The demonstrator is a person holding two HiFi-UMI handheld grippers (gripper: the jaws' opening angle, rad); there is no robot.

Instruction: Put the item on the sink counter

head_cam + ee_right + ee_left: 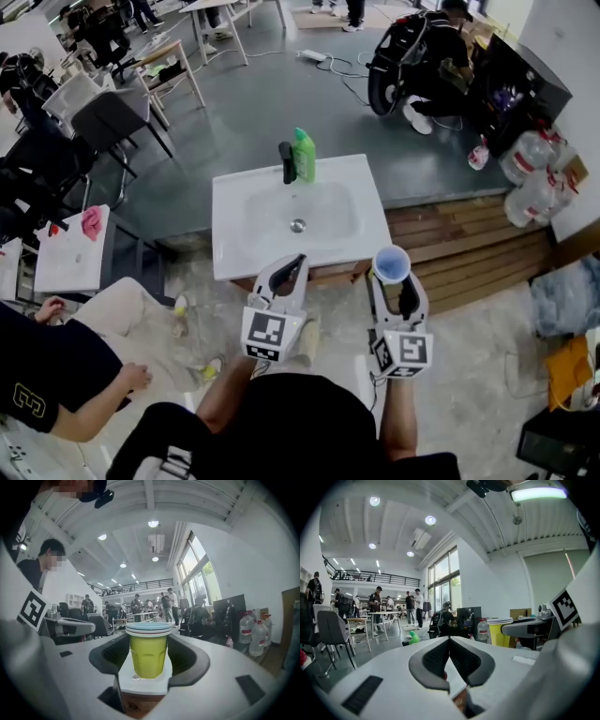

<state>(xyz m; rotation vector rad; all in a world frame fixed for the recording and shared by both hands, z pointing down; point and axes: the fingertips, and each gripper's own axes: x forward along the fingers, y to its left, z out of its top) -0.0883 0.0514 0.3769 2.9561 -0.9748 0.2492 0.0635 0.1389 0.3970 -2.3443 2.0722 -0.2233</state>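
White sink counter (234, 246) lies just ahead of me, most of its top taken up by the basin, with only flat margins at the sides and front. I judge this to be the carrying step: the item is not yet set down. My right gripper (394, 281) pinches a yellow-green cup (148, 657) upright between its pads, the pale blue rim uppermost, held in the air by the counter's front right corner. My left gripper (450, 640) has its jaws pressed together on nothing.

Next I would need to bring the cup over the flat strip right of the basin, lower it until the base sits level, then spread the jaws (a slim ledge, so a tilt could tip it into the bowl).

Behind the basin stand a green bottle (304, 156) and a black faucet (287, 162), touching or nearly so, well clear of that strip. A seated person (56, 375) is close on my left.
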